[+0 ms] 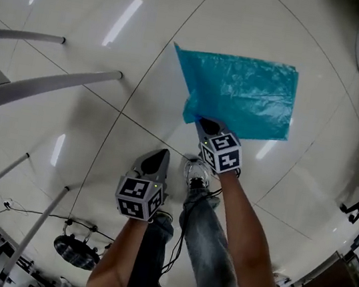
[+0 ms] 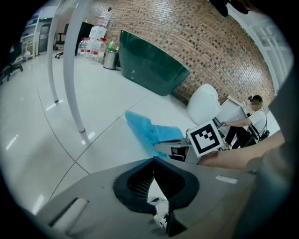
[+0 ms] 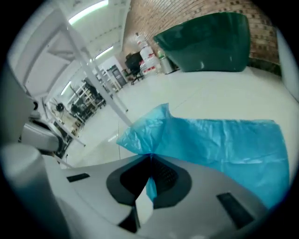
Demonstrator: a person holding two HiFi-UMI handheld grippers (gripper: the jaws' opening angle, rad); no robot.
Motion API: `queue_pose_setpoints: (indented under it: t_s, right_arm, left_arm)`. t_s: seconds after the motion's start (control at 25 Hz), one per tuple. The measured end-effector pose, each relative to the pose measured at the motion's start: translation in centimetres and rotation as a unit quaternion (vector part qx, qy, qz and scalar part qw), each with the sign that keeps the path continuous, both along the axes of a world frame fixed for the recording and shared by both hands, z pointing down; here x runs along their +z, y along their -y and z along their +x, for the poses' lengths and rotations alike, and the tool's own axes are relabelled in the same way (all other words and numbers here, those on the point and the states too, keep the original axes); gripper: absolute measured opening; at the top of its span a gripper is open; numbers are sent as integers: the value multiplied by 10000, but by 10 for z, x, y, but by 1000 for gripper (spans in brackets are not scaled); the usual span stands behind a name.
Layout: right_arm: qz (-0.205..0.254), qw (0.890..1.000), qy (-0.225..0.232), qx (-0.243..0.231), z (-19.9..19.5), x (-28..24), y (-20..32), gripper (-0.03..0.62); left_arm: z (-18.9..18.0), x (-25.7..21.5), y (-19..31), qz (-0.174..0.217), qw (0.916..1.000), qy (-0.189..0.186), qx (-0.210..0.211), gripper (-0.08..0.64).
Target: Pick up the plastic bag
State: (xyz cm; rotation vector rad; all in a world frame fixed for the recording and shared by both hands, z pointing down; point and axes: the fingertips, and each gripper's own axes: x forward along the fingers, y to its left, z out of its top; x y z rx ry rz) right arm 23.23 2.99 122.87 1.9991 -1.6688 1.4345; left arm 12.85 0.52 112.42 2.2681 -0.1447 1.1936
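A blue plastic bag (image 1: 244, 94) spreads out over the white floor, one edge lifted. My right gripper (image 1: 205, 124) is shut on the near edge of the bag (image 3: 219, 144); a strip of blue film shows pinched between its jaws in the right gripper view (image 3: 150, 156). My left gripper (image 1: 161, 155) hangs lower left of it, apart from the bag, jaws shut with nothing in them (image 2: 153, 161). In the left gripper view the bag (image 2: 147, 130) and the right gripper's marker cube (image 2: 205, 137) lie ahead.
White table legs (image 1: 47, 85) stand at the left. A dark green tub (image 2: 149, 70) sits by the brick wall, with a white round seat (image 2: 204, 103) and a seated person (image 2: 250, 119) to the right. My shoe (image 1: 196, 173) and legs are below the grippers.
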Motion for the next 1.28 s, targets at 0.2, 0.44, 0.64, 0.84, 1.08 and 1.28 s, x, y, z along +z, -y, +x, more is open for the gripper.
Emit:
queue_pose_setpoints:
  t_s: [0.2, 0.44, 0.64, 0.84, 1.08, 1.28]
  right_arm:
    - [1143, 9920, 147, 516, 55, -162, -15, 3]
    - [1915, 9808, -164, 322, 95, -356, -20, 3]
    - [2340, 9712, -359, 261, 103, -494, -24, 3]
    - [2899, 9555, -540, 75, 112, -619, -7, 3]
    - [3546, 9334, -553, 65, 113, -765, 12, 3]
    - [4110, 9084, -682, -351, 72, -871, 50, 3]
  left_arm:
    - [45, -114, -23, 114, 9985, -511, 129, 0]
    - [89, -272, -33, 395, 9925, -1157, 73, 0]
    - [87, -395, -27, 668, 9862, -1513, 78, 0]
    - [61, -495, 6, 1098, 9774, -1755, -426, 0]
    - [-4, -609, 59, 1708, 9539, -1925, -1542, 0]
    - [-104, -682, 103, 2142, 9180, -2031, -2648, 0]
